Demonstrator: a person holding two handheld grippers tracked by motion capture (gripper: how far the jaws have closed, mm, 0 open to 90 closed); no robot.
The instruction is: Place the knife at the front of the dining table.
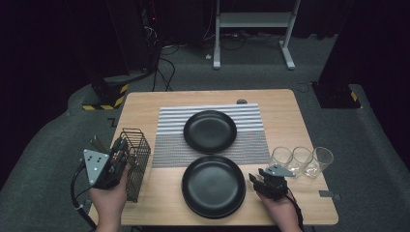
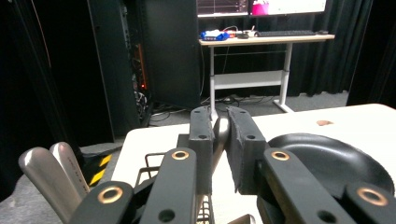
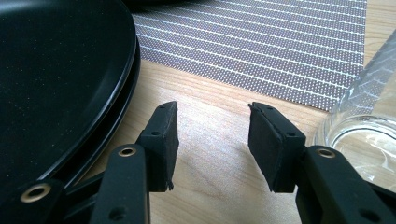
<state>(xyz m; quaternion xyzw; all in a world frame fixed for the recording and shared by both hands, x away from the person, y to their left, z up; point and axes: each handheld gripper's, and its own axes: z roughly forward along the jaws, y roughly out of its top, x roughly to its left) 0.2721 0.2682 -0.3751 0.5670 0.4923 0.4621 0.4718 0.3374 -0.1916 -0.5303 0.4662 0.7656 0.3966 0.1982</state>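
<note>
Left gripper view puts us right at the action: the left gripper (image 2: 219, 140) has its jaws pinched on a slim metal utensil handle (image 2: 219, 135) rising between the pads, right over the wire basket (image 2: 154, 163), with two more steel handles (image 2: 49, 175) leaning off to one side. From the high view, that basket (image 1: 135, 162) sits at the table's (image 1: 300, 121) left edge, the left gripper (image 1: 118, 157) is at its top, and the handles fan out of it toward the person. So I'd call this the pick-up step of laying the table: one piece of cutlery is gripped but not yet drawn out. The right gripper (image 3: 212, 140) rests low over bare wood with its jaws apart and nothing between them, between the near stack of black plates (image 3: 56, 79) and a glass (image 3: 364, 121); in the high view it (image 1: 263, 181) is just right of that stack (image 1: 212, 186), with three glasses (image 1: 302, 160) beyond. A single plate (image 1: 210, 131) lies on the striped mat (image 1: 251, 140). Next move, as I read it: lift straight up so the handle clears the wire mesh without dragging the basket or snagging its neighbours, then carry it over to a plate.
</note>
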